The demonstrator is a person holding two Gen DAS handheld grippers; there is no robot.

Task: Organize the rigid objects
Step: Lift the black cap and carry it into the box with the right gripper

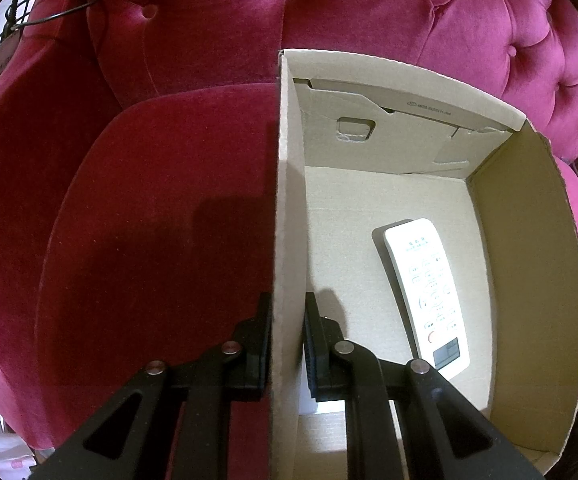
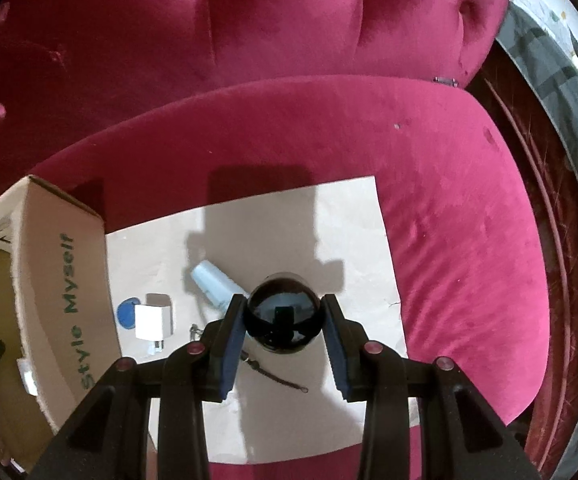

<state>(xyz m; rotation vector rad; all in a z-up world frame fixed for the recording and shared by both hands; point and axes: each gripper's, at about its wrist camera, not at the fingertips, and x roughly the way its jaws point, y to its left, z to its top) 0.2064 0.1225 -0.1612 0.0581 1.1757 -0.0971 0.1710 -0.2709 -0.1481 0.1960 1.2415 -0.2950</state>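
- the left tongs [image 1: 287,344] pinch the left wall of the cardboard box [image 1: 285,208], one finger inside and one outside.
- a white remote [image 1: 429,292] lies flat on the box floor.
- the right tongs [image 2: 285,322] squeeze a shiny black ball [image 2: 283,316] above a sheet of paper [image 2: 353,240] on the red sofa [image 2: 449,200].
- a pale blue tube [image 2: 213,284], a white plug [image 2: 153,320] and a thin cord [image 2: 277,380] lie on the paper.

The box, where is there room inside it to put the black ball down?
In the box, the floor is bare between the left wall, which the left gripper pinches, and the white remote; also behind the remote, toward the far wall. The remote fills the right side. The right gripper holds the black ball.
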